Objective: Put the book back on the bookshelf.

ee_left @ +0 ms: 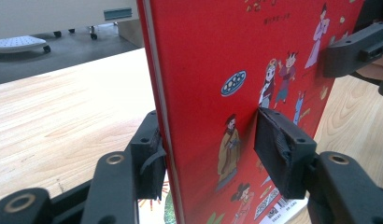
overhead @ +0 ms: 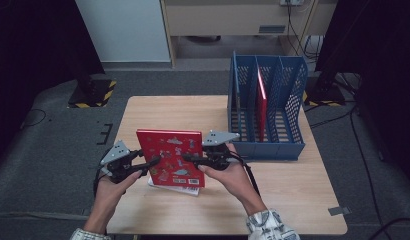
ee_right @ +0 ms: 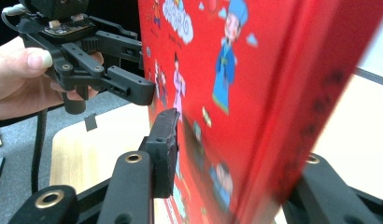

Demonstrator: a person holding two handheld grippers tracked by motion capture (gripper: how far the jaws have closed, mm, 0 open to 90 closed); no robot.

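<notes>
A red picture book [overhead: 170, 155] [ee_left: 217, 70] [ee_right: 255, 93] stands upright over the wooden table [overhead: 293, 200], held between both hands. My left gripper [overhead: 152, 161] [ee_left: 210, 149] is shut on the book's left edge, one pad on the front cover and the other on the back. My right gripper [overhead: 189, 159] [ee_right: 236, 144] straddles the book's right edge. Its near pad [ee_right: 164, 140] stands just off the cover, and its far jaw is hidden behind the book. In the right gripper view the left gripper [ee_right: 133, 88] shows at the book's far edge.
A second flat book [overhead: 185, 190] lies on the table under the red one. A blue three-slot file rack [overhead: 265, 145] stands at the table's back right with a red book [overhead: 261, 100] upright in its middle slot. Dark floor surrounds the table.
</notes>
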